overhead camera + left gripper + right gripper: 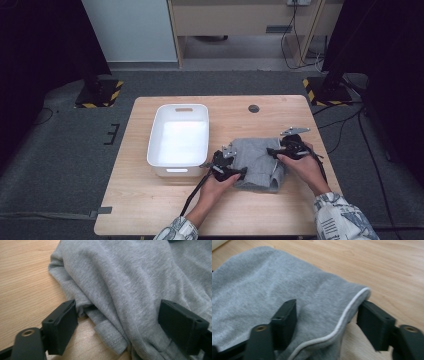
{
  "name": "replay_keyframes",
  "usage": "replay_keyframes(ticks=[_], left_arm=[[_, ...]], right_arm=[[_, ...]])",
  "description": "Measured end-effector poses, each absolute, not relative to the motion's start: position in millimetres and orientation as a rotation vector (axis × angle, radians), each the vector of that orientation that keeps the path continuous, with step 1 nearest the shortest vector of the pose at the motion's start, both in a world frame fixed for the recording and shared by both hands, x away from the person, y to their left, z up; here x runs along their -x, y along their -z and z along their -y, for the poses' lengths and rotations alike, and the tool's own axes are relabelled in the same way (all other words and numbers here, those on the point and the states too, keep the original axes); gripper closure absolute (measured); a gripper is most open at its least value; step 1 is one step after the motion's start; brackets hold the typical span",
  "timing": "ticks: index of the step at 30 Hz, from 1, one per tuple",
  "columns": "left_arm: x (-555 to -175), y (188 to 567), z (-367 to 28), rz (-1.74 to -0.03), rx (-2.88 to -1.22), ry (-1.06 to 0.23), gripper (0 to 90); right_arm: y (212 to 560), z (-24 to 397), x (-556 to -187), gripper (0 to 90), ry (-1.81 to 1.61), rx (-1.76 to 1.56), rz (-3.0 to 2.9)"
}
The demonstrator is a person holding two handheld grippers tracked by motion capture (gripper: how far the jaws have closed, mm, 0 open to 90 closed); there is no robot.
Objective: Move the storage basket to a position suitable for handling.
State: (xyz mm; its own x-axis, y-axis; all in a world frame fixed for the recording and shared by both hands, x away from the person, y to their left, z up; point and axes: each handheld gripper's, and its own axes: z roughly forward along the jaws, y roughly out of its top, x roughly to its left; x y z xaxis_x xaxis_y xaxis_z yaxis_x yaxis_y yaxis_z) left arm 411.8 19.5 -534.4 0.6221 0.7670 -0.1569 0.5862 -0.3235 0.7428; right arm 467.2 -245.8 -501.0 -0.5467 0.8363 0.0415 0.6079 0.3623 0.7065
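A folded grey garment (257,162) lies on the wooden table (150,205), right of centre. My left gripper (242,173) is at its near left edge. In the left gripper view the gripper (120,327) stands open, its jaws wide on either side of a bunched fold and stitched hem of the garment (125,277), not pressing it. My right gripper (271,150) is at the garment's right side. In the right gripper view it (329,322) is open, straddling an edge of the garment (274,285) trimmed with white piping (347,315).
A white plastic bin (183,106) with handle slots stands left of the garment, beside my left hand. A round cable hole (254,108) sits near the table's far edge. Bare wood lies along the front and the far right.
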Motion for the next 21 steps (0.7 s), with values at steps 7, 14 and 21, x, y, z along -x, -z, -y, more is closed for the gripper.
replay_keyframes(ticks=[7, 14, 21], left_arm=[[-409.1, 532.9, -17.0, -1.023, -2.052, -0.263, 32.4], [-408.7, 532.5, -15.3, -1.002, -2.066, -0.266, 41.8], [-407.7, 531.7, -12.8, -0.993, -2.077, -0.265, 51.2]], right_arm=[[493.2, 252.5, -472.5, 24.8, -0.976, -1.302, -2.249], [499.6, 254.4, -481.7, 26.2, -0.979, -1.338, -2.262], [514.0, 252.3, -485.9, 32.4, -1.01, -1.379, -2.324]])
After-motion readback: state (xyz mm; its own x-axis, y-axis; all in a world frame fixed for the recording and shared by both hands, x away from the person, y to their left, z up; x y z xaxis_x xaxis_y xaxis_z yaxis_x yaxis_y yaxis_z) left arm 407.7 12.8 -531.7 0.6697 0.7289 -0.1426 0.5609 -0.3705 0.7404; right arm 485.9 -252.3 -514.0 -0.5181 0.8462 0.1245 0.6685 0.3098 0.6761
